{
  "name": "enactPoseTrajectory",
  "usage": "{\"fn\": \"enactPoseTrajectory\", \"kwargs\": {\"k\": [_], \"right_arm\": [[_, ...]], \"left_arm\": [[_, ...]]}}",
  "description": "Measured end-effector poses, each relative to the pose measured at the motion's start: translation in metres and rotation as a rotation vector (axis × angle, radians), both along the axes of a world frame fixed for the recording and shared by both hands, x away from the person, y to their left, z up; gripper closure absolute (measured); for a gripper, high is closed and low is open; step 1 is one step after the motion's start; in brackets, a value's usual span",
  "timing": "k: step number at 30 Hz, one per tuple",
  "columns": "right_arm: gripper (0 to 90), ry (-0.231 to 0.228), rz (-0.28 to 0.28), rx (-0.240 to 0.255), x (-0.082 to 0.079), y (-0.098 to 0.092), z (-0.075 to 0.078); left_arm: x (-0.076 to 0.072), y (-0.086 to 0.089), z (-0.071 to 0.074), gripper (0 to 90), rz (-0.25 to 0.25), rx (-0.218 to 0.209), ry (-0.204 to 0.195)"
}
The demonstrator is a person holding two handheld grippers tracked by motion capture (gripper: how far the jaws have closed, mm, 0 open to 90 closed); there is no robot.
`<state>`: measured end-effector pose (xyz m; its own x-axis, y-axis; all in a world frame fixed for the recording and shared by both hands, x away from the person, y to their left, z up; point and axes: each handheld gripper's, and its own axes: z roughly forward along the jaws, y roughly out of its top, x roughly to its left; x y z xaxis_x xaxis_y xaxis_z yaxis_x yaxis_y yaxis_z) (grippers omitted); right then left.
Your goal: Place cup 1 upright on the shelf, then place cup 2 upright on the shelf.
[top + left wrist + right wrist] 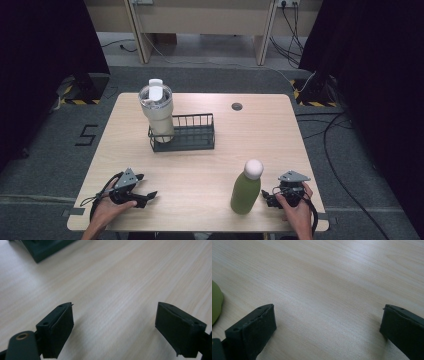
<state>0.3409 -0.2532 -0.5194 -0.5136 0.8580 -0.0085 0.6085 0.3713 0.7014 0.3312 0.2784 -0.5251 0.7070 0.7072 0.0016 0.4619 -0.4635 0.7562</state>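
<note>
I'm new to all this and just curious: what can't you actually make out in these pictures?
- Green bottle: right gripper view's left edge cuts it to a sliver.
- Wire basket: blurred dark corner, cut off at the left gripper view's top.
- Tumbler: its base is hidden behind the basket's wall in the high view.

Legible markings, one item:

1. Numeral "5" (86, 135), dark angular strokes marked on the grey carpeted floor (45, 150), to the left of the light wooden rectangular counter (200, 165), seen in the high view.

No wording, brand or label can be read on the green bottle with the white rounded cap (246, 187), on the cream insulated tumbler with the clear lid (157, 112), or on the dark wire rack (192, 132).
</note>
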Motion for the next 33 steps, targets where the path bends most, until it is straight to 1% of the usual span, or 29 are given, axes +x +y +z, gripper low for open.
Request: {"fn": "enactPoseTrajectory", "kwargs": {"k": [1,5,8,33], "right_arm": [[0.3,0.0,0.0,0.0,0.0,0.0,0.0],[0.4,0.0,0.001,0.0,-0.0001,0.0,0.0],[0.3,0.0,0.001,0.0,0.0,0.0,0.0],[1.1,-0.002,0.003,-0.002,-0.0013,0.0008,0.0002]], "left_arm": [[-0.0009,-0.0007,-0.0003,14.0,0.009,-0.006,0.013],[-0.0014,-0.001,-0.0004,13.0,0.018,-0.006,0.016],[-0.0009,-0.0007,-0.0004,12.7,0.016,-0.01,0.022],[-0.0016,-0.0007,-0.0006,12.1,0.016,-0.01,0.02]]}}
